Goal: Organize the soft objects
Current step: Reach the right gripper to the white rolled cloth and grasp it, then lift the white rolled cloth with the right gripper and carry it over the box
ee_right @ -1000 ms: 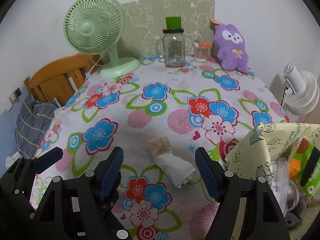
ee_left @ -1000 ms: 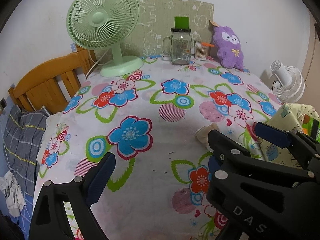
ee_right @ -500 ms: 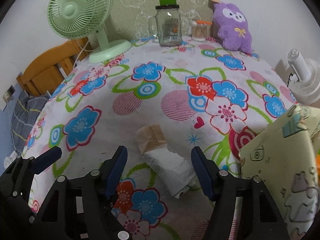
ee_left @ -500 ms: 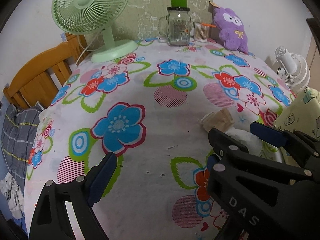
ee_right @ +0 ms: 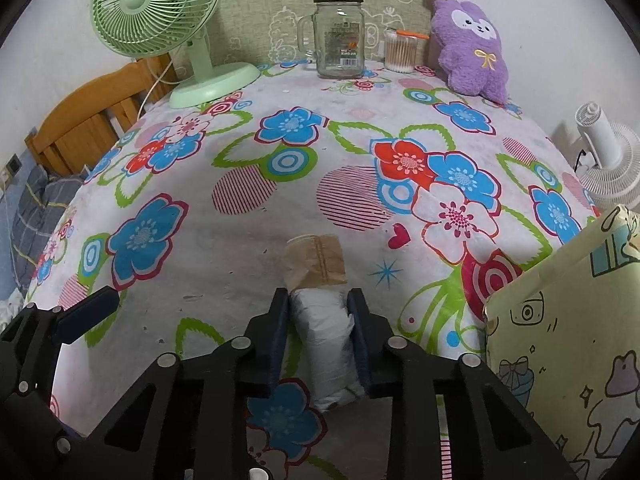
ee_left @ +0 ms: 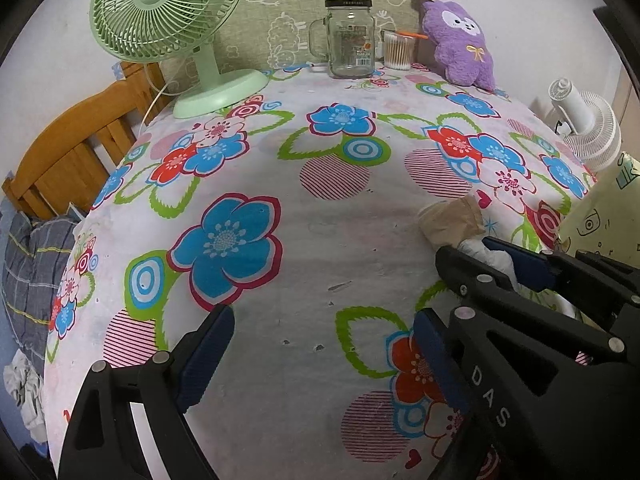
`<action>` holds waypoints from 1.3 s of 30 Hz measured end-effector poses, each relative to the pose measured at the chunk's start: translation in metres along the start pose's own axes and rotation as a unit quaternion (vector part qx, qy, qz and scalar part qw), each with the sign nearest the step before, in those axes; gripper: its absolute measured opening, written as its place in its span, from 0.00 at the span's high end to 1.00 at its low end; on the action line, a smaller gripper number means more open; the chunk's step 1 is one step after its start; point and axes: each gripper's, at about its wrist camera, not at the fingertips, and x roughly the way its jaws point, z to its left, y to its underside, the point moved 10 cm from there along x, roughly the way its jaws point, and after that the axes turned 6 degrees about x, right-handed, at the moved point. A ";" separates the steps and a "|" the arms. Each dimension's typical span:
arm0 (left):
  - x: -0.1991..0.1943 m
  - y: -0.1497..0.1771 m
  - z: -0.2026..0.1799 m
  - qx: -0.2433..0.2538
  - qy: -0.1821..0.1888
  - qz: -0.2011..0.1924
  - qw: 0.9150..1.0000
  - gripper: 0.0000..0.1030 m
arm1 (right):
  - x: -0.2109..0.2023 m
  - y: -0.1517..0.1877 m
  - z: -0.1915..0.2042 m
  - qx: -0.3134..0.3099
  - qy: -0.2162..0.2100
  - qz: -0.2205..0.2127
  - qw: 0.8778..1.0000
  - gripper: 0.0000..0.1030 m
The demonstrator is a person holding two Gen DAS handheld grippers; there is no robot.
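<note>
Flower-printed cloth covers your worktop, and the hard items are parked along the back wall: a green fan, a glass jar, a pot of cotton swabs and a purple plush toy. That leaves the near half free for handling.

Your right hand-held gripper has just been closing, and its blue pads now press both sides of the rolled white sock, which lies on the cloth near the front edge with a tan piece at its far end. Squeezing across the middle of the roll looks sensible: a soft bundle held there is less likely to unroll or sag.

Your left hand-held gripper hangs wide above bare cloth, holding nothing, just left of the right one. It seems to be kept ready to support the loose end.

A pale yellow cartoon-print bag stands just to the right, probably where the roll belongs.
</note>
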 end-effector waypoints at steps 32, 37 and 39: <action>-0.079 -0.003 -0.006 -0.012 0.000 -0.064 0.998 0.10 | -0.088 0.001 0.005 -0.017 -0.007 -0.064 0.998 0.74; -0.097 -0.008 -0.009 -0.013 0.000 -0.082 0.997 0.10 | -0.106 -0.003 0.005 -0.019 -0.008 -0.078 0.997 0.74; -0.103 -0.009 -0.010 -0.013 -0.001 -0.088 0.996 0.10 | -0.114 -0.005 0.005 -0.020 -0.009 -0.085 0.996 0.74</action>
